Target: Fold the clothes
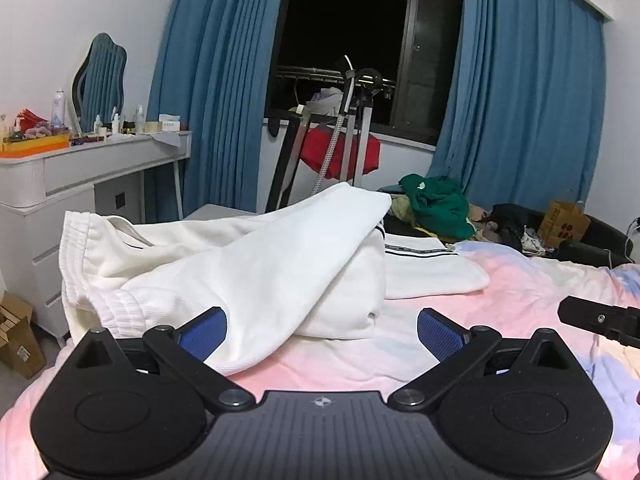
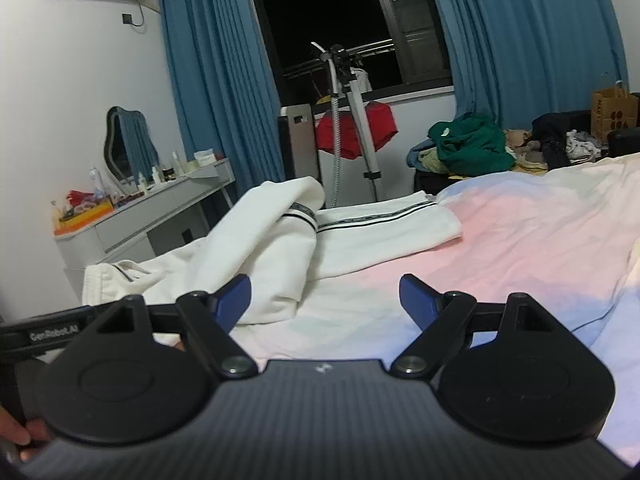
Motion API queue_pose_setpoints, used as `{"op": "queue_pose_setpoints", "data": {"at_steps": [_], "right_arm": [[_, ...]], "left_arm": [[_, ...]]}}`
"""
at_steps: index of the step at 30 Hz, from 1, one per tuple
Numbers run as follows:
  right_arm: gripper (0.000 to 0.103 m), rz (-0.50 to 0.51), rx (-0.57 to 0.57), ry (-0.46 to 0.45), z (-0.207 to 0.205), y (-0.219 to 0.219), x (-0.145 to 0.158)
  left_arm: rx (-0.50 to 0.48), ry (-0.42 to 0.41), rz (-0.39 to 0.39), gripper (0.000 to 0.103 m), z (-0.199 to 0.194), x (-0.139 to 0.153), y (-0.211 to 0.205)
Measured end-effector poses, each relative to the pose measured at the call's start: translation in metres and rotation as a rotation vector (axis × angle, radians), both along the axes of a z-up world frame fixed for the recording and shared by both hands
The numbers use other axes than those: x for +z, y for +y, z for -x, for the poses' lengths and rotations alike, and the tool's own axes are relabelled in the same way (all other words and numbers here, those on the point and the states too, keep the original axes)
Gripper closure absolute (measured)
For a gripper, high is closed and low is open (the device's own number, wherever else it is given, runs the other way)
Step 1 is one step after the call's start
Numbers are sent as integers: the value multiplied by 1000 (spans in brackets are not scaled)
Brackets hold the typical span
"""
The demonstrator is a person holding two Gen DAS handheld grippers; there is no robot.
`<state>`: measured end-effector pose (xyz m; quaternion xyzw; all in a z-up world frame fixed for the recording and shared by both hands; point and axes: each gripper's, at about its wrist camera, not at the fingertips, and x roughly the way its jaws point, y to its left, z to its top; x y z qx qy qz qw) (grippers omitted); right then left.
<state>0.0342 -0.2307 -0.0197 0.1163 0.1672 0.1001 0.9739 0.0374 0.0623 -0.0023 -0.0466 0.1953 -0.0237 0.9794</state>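
White sweatpants (image 1: 256,264) with a black side stripe lie partly folded on the pink and blue bedsheet (image 1: 520,304); one leg is laid over the other, waistband at the left. They also show in the right wrist view (image 2: 280,248). My left gripper (image 1: 322,334) is open and empty; its left finger (image 1: 204,334) sits at the near edge of the pants. My right gripper (image 2: 325,300) is open and empty, just in front of the pants' near fold. Its tip shows at the right edge of the left wrist view (image 1: 592,320).
A white dressing table (image 1: 92,172) with a mirror and bottles stands at the left of the bed. A garment steamer stand (image 1: 352,128) with red cloth is by the window. A pile of clothes (image 1: 440,204) and a paper bag (image 1: 564,224) lie beyond the bed.
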Motion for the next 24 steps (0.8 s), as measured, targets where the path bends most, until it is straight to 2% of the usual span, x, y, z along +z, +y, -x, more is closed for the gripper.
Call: {"op": "queue_pose_setpoints", "data": {"at_steps": [6,13,15,20,24], "right_arm": [[20,-37,-13,33,7,-6,0],[20,-33,-29,34,10,-6,1],[20,-41,-46,47,11,-8,1],[20,-65,-95,69,10,-20,-2],[20,-107,-146,92,2,-33,-9]], "left_arm": [[-14,27,-31,1,-6,0,4],[-8,36,-66,1,-5,-4,-1],[18,28,-129,1,-10,-6,-8],[-30,37,-235,1,-58,-1,-30],[-36,35,-246,1,-123,5,-51]]}}
